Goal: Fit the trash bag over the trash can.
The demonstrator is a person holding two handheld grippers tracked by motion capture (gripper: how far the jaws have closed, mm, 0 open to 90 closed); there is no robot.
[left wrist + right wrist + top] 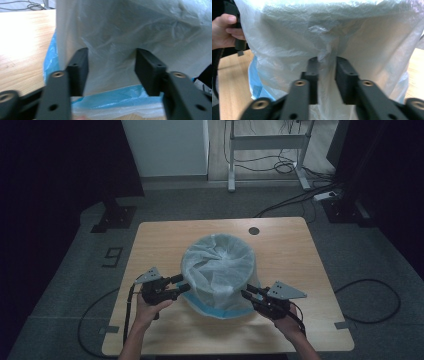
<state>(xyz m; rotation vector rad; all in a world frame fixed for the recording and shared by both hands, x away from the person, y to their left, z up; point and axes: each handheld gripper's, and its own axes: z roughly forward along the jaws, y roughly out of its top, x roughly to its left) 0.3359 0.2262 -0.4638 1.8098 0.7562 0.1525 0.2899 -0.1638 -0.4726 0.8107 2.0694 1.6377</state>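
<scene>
From my remote seat I read the counter (150, 240) left to right. The left hand-held gripper (184, 284) sat at about nine o'clock of the bin (220, 309), its jaws pointing toward three o'clock at the side wall. In the left gripper view those jaws stood well apart, the white bag liner (120, 37) between them but no pad pressing on it, so it held nothing.

The bin stood upright near the counter's middle, its long axis vertical, the mouth facing up. The liner was thin, translucent and crinkled, draped over the rim and down the outside; a blue band of the bin's base (112, 96) showed below its hem.

The right hand-held gripper (248, 292) came in from roughly four o'clock, jaws aimed toward ten o'clock. In the right gripper view its jaws were narrow, and a puckered fold of liner (324, 53) ran down between them; I judged it pinched there, though the blur left some doubt.

Both hand-held grippers lay just beside the bin wall, about equally near. I judged the next move turned on the liner film lying straight ahead of each.
</scene>
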